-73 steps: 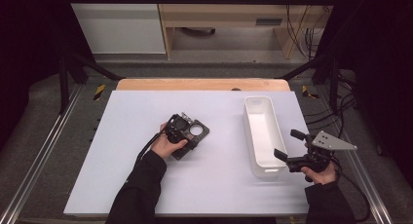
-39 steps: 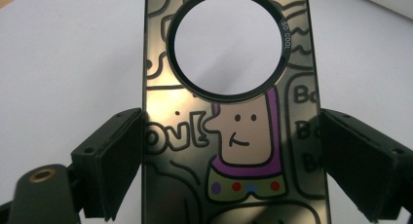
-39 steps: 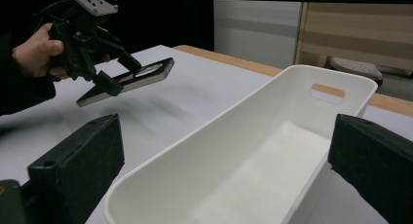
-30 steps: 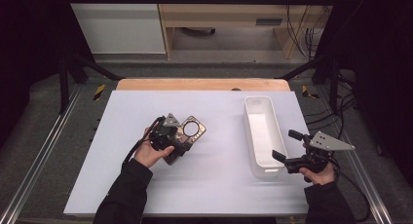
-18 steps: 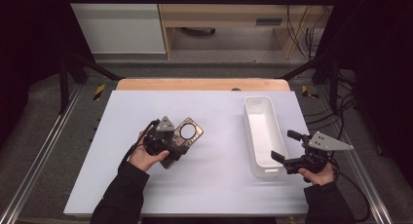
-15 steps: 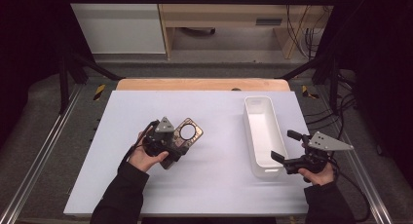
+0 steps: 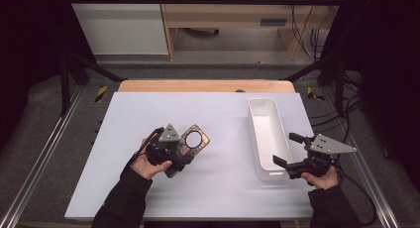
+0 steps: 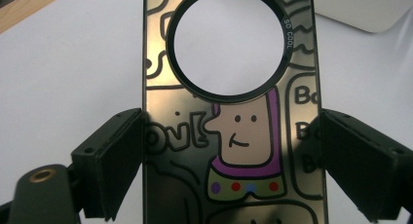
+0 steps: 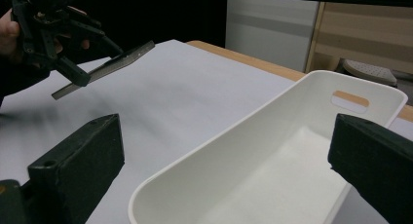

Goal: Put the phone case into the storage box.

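Left claw (image 7: 184,149) is clamped on both long edges of a dark phone case (image 8: 231,117) with a cartoon print and a round camera cutout, held lifted off the white bench (image 7: 148,114) at the near left. Right claw (image 7: 288,149) hangs released, its jaws wide either side of the near end of the white bin (image 7: 267,134), gripping nothing. Looks like the carry step: case picked up, not yet dropped off. Next move probably needs a swing right over the bin, then letting go. Count: one case, one bin, two claws.
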The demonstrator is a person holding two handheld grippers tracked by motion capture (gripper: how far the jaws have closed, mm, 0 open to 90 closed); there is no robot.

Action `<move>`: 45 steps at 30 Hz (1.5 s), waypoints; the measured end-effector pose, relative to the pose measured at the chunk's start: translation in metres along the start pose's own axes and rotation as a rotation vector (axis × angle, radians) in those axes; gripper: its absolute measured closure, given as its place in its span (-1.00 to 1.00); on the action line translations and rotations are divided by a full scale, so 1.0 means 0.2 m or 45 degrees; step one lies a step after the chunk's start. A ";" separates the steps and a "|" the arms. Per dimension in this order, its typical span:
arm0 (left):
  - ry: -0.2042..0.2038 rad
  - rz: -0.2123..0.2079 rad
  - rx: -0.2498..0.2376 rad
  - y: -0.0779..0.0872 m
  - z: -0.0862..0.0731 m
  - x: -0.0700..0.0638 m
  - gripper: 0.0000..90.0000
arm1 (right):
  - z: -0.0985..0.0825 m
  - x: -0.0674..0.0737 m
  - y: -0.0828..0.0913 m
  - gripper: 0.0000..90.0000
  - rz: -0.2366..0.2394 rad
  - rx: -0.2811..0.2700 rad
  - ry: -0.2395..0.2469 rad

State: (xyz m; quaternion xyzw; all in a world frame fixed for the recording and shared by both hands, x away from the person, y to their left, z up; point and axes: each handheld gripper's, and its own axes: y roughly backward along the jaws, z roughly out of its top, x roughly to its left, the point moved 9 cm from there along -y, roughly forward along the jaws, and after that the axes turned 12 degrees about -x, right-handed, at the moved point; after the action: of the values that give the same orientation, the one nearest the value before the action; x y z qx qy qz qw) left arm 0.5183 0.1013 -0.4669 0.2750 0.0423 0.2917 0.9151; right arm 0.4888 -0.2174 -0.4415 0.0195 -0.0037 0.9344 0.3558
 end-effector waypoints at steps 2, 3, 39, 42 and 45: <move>-0.011 -0.007 0.000 0.00 0.00 -0.02 -0.74 | 0.00 0.01 -0.01 -0.99 0.008 0.006 0.007; -0.015 -0.012 0.001 0.00 0.01 -0.02 -0.74 | 0.00 0.02 -0.01 -0.99 0.014 0.006 0.010; -0.081 -0.130 0.005 -0.02 0.05 -0.18 -0.74 | 0.00 0.18 -0.10 -0.99 0.138 0.090 0.100; -0.095 -0.146 0.000 -0.02 0.06 -0.21 -0.74 | 0.00 0.20 -0.12 -0.99 0.158 0.096 0.108; -0.111 -0.158 0.002 -0.02 0.07 -0.23 -0.74 | 0.00 0.22 -0.13 -0.99 0.175 0.103 0.119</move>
State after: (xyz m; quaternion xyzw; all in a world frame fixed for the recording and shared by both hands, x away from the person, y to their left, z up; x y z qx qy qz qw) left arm 0.4866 0.0667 -0.4620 0.2849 0.0195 0.2223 0.9322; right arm 0.4727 -0.1692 -0.4394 -0.0101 0.0494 0.9558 0.2895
